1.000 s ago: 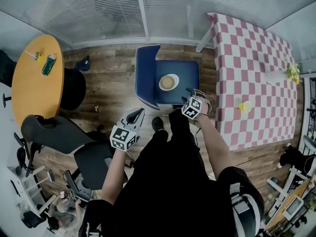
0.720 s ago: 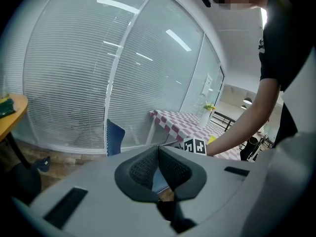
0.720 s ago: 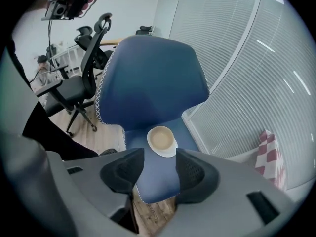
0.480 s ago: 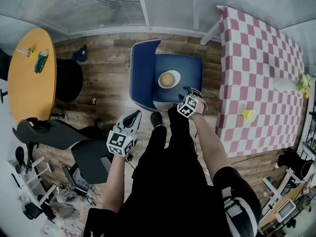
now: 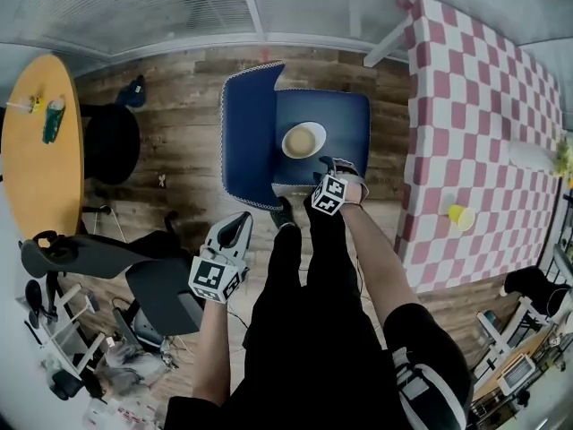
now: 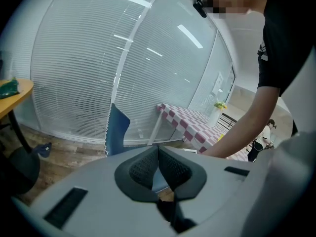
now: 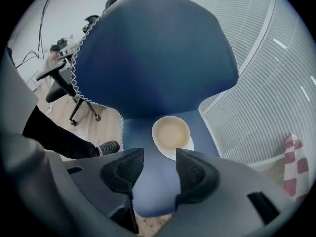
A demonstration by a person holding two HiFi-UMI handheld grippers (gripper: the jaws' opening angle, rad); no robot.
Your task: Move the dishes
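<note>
My right claw point(image 7: 154, 168) is apart, empty, over the chair point(image 7: 153, 63) seat's front edge. Bowl point(image 7: 171, 131) on plate point(image 7: 185, 146) mid-seat; left claw point(image 6: 158, 157) together, empty.

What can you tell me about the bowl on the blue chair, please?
The bowl is round, cream-coloured, ceramic-looking and upright, its inside a shade tanner. It sits on a white plate whose rim shows at one side, on the seat of the blue chair. Nothing else touches it; the open right tool is short of it.
</note>
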